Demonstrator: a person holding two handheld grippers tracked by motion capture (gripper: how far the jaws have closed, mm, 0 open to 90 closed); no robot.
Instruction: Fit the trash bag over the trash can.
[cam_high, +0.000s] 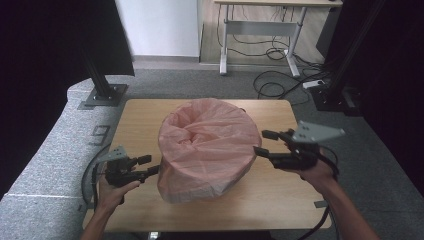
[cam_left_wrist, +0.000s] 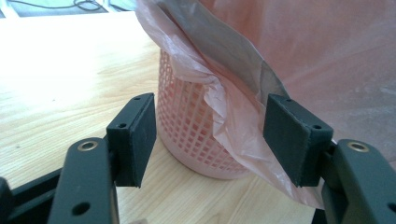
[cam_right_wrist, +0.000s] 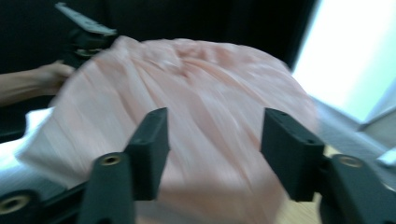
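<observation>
I note both tongs released: left gripper (cam_high: 148, 166) beside the pink bag (cam_high: 205, 145) over the basket (cam_left_wrist: 191, 135), right gripper (cam_high: 265, 142) alongside.

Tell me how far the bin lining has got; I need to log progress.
Mostly done: the pink bag is draped over the rim of the pink mesh basket and hangs down its sides. In hand: nothing; both the left gripper and the right gripper are open beside it. Left: probably tidying the loose skirt low on the left, where mesh shows.
</observation>
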